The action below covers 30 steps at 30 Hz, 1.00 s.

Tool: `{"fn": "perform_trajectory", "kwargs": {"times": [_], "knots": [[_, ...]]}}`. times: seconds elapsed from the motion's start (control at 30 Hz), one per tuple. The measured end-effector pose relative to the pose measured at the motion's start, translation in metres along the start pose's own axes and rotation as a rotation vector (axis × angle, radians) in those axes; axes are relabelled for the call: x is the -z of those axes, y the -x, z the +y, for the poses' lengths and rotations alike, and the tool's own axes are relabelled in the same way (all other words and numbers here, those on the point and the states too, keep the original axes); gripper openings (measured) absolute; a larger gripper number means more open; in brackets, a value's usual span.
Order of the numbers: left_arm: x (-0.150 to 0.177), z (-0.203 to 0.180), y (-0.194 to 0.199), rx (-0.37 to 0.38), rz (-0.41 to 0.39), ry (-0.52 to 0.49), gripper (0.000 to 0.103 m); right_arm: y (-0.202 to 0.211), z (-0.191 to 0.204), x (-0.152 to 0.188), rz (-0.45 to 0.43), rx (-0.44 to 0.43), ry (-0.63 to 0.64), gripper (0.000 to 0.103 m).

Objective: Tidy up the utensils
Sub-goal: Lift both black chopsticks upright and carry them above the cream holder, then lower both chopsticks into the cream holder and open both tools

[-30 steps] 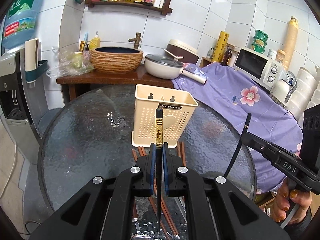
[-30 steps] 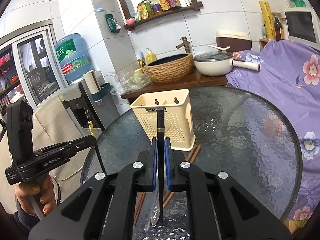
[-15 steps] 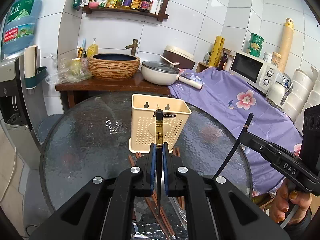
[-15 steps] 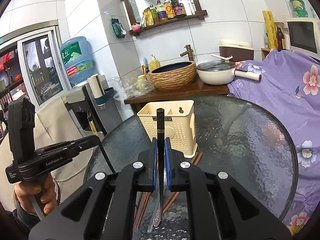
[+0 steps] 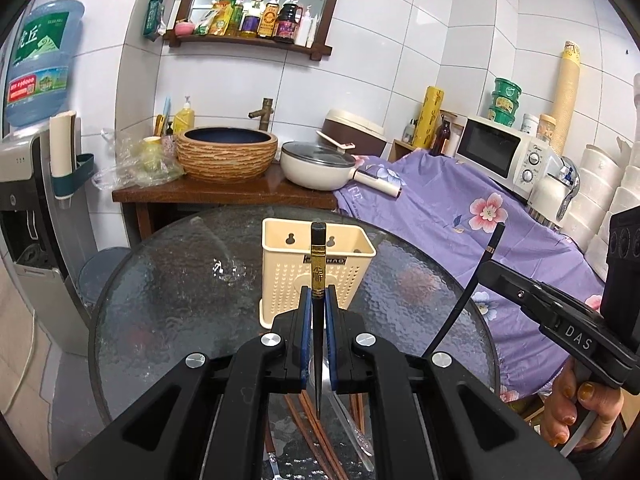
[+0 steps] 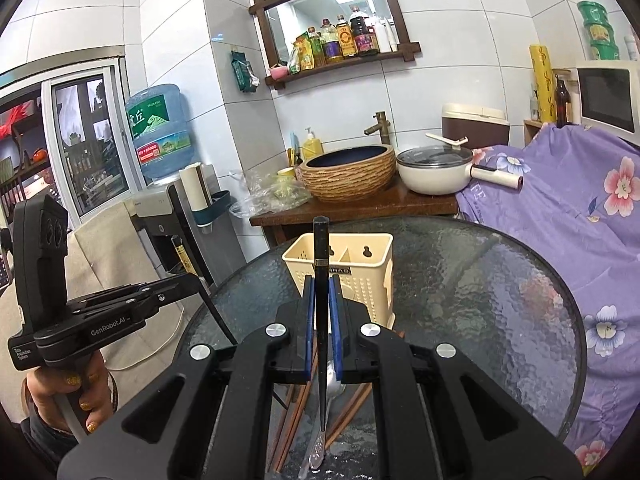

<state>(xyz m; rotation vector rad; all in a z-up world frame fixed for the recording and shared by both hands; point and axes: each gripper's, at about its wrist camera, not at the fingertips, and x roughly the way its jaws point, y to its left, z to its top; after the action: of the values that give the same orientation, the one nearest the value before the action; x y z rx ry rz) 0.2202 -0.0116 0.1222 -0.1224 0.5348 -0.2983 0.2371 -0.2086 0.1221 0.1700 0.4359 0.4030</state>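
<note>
A cream perforated utensil holder (image 5: 316, 272) stands on the round glass table (image 5: 168, 296); it also shows in the right wrist view (image 6: 356, 272). My left gripper (image 5: 319, 308) is shut on a black chopstick (image 5: 318, 264) with a gold band, held upright above the table, near side of the holder. My right gripper (image 6: 321, 304) is shut on another black chopstick (image 6: 321, 256), also upright, before the holder. Brown chopsticks (image 6: 296, 420) and a metal spoon (image 6: 328, 400) lie on the glass below the grippers.
A wooden stand with a woven basin (image 5: 227, 152) and a white pan (image 5: 316, 164) stands behind the table. A purple flowered cloth (image 5: 460, 216) covers furniture to the right. A water dispenser (image 5: 24, 184) stands at the left.
Both grippers have risen and drawn back from the holder, each still holding its black chopstick. More of the loose chopsticks and the spoon shows below them.
</note>
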Motion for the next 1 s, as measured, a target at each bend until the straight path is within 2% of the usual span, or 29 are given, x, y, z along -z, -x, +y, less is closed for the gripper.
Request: {"fn": "perform_trajectory", "kwargs": {"times": [0.4,0.73,0.83,1.0], "knots": [[-0.041,0.004,0.003,0.013,-0.032,0.012,0.006,0.002,0.01,-0.041,-0.031,0.008,0.041,0.008],[-0.115,0.003,0.012,-0.034,-0.156,0.026,0.006,-0.006,0.017,-0.115,-0.12,0.063,0.066,0.008],[-0.137,0.001,0.004,-0.065,-0.189,0.029,0.006,-0.013,0.019,-0.134,-0.149,0.083,0.07,0.008],[-0.156,0.004,-0.019,-0.107,-0.204,0.036,0.006,-0.037,0.019,-0.155,-0.189,0.127,0.072,0.008]]}}
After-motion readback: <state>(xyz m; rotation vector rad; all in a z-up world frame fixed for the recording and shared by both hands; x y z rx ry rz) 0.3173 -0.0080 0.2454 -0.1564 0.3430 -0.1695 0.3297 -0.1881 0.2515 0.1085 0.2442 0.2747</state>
